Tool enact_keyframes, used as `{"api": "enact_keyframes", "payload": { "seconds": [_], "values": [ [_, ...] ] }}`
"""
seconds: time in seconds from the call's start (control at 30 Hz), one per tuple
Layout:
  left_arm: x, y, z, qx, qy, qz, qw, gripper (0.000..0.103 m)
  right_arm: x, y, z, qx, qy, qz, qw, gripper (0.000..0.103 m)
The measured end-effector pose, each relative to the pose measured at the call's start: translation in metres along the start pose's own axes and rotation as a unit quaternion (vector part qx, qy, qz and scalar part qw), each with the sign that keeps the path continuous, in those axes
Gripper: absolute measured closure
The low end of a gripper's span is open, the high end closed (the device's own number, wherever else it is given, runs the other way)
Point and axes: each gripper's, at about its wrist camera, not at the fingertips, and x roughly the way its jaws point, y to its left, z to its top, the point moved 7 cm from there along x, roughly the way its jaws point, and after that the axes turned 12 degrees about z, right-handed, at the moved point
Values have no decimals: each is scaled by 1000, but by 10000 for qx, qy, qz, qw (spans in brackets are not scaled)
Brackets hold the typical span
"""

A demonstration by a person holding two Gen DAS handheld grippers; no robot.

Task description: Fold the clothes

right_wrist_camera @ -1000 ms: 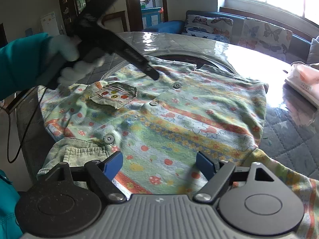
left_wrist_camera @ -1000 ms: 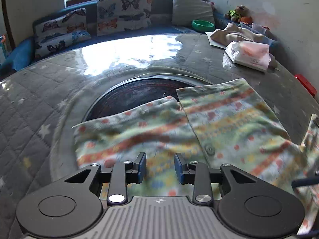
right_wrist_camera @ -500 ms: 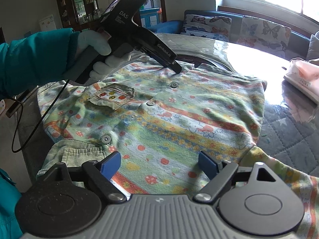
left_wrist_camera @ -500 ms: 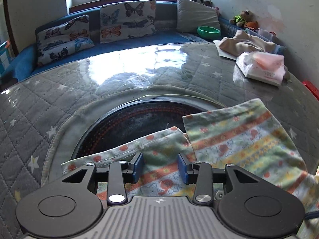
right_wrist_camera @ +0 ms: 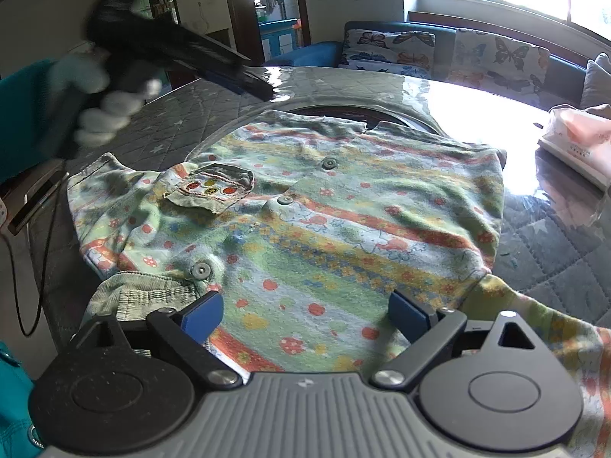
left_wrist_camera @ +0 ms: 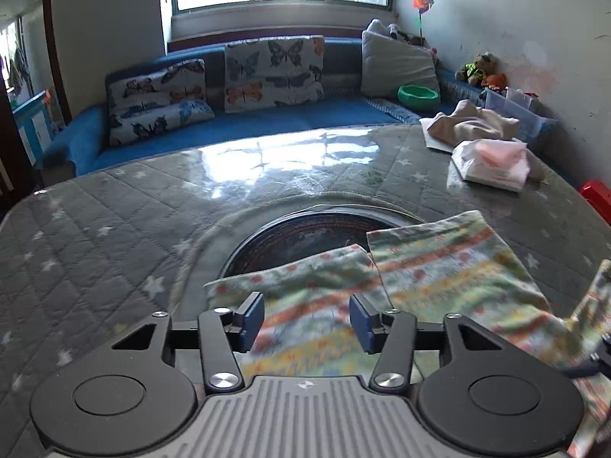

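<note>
Left gripper [left_wrist_camera: 306, 320] lifted off shirt [right_wrist_camera: 343, 229], jaws wider, no legible writing

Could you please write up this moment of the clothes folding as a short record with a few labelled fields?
garment: patterned child's shirt, spread front up on the quilted table cover
shirt details: small pocket on the chest, buttons down the front
left gripper: open, empty, over the shirt's hem
right gripper: open, empty, low over the shirt
fold state: not yet folded
nearby: tissue pack and beige cloth at the table's far side
</note>
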Motion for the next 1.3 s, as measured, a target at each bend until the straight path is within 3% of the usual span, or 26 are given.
{"api": "enact_keyframes", "payload": {
  "seconds": [0.23, 0.5, 0.6, 1.07, 1.3],
  "values": [
    [-53, 1, -42, 68, -110, 2, 9999, 42, -1, 8, 5, -31, -104, -103, 9999, 7],
    [-78, -8, -114, 406, 77, 240, 9989, 43, 6, 23, 2, -336, 33, -105, 9994, 7],
    [-80, -8, -132, 308, 227, 192, 9991, 43, 3, 26, 1, -352, 23, -120, 9993, 7],
    [-93, -11, -144, 359, 165, 239, 9989, 43, -11, 31, -4, -473, -51, -292, 9984, 7],
    [-93, -31, -124, 332, -15, -47, 9994, 42, -24, 23, -15, -205, -140, -416, 9988, 7]
  ]
}}
